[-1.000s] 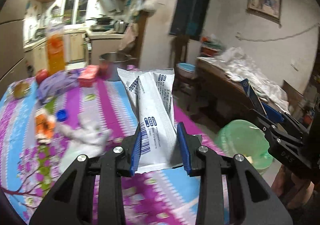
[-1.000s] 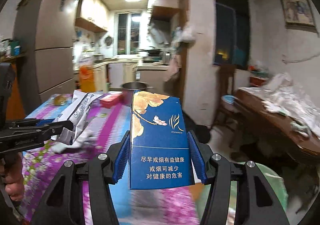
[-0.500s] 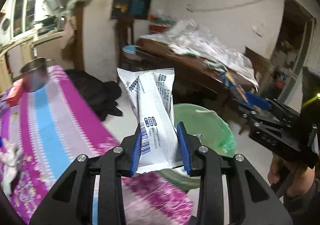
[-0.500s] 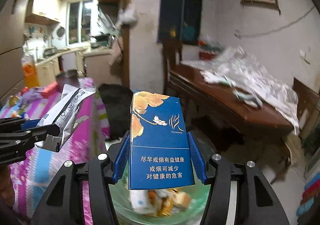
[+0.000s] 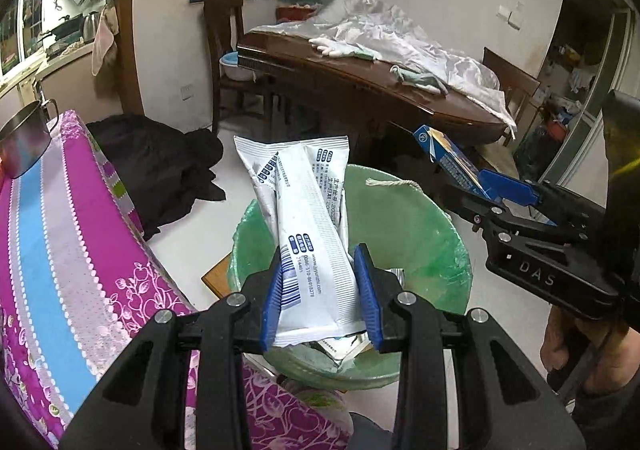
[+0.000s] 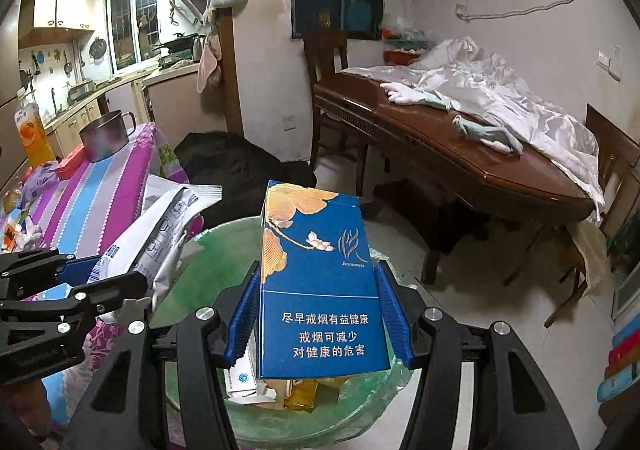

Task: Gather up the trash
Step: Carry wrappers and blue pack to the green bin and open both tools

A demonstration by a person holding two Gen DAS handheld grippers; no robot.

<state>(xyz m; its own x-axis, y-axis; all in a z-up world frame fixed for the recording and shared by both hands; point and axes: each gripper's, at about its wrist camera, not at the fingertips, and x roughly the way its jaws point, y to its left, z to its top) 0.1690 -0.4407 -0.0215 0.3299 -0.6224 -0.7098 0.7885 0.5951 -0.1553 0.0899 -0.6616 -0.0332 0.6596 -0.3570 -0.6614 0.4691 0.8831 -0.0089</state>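
White wrapper [image 5: 308, 234] clamped upright in left gripper [image 5: 320, 286], over green bin [image 5: 420, 234].

green bin [image 5: 408, 218], blue box [image 6: 320, 290], white packets [image 5: 308, 234]

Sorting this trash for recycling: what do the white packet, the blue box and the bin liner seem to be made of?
White packet: probably plastic or foil-laminate film, satin sheen, crimped end seal, soft creases.
Blue box: printed cardboard, likely glossy-coated, with flat faces and sharp folded edges.
Bin liner: thin translucent green plastic film, wrinkled and shiny over the rim.
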